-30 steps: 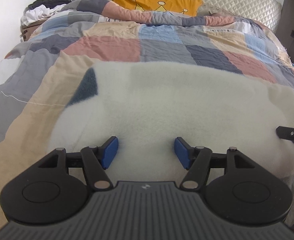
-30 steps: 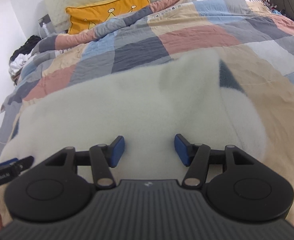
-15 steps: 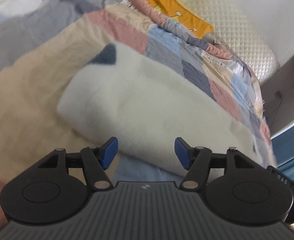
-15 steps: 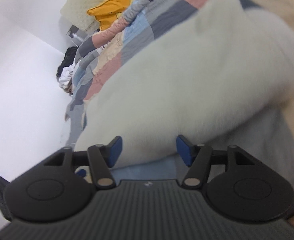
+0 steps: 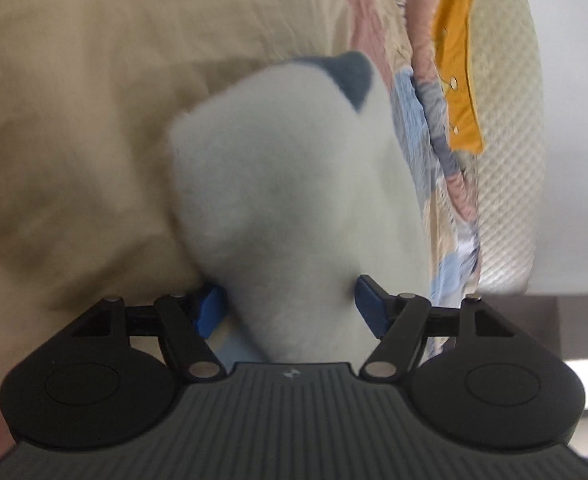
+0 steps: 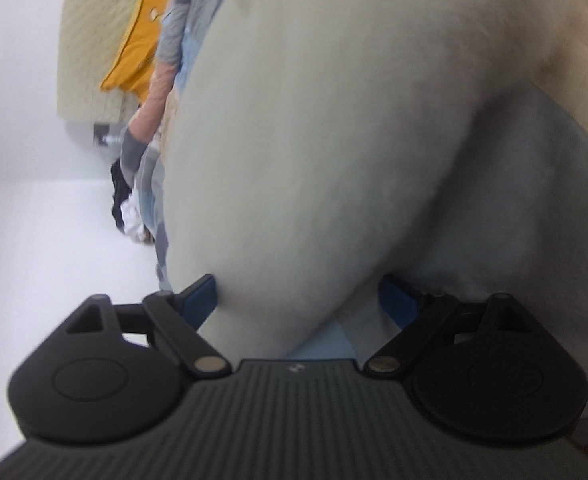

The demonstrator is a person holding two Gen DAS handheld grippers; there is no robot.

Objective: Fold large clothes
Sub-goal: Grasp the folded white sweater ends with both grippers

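**Fleece edge between both claws**

The white fleece garment [image 5: 294, 184] lies on the patchwork quilt [image 5: 74, 120] of the bed, its near edge bunched between each claw's blue pads. The left claw [image 5: 290, 308] and right claw [image 6: 297, 300] both stand wide apart around the fleece, not clamped. Bare quilt lies left of the fleece; a yellow pillow [image 5: 459, 72] sits against the headboard [image 5: 505, 120].

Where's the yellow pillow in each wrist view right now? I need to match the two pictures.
Left wrist: the yellow pillow is at upper right, a narrow strip against the quilted headboard.
Right wrist: the pillow is at upper left, again against the headboard.
Shared landmark: the white fleece garment fills the centre of both views, between each gripper's fingers.
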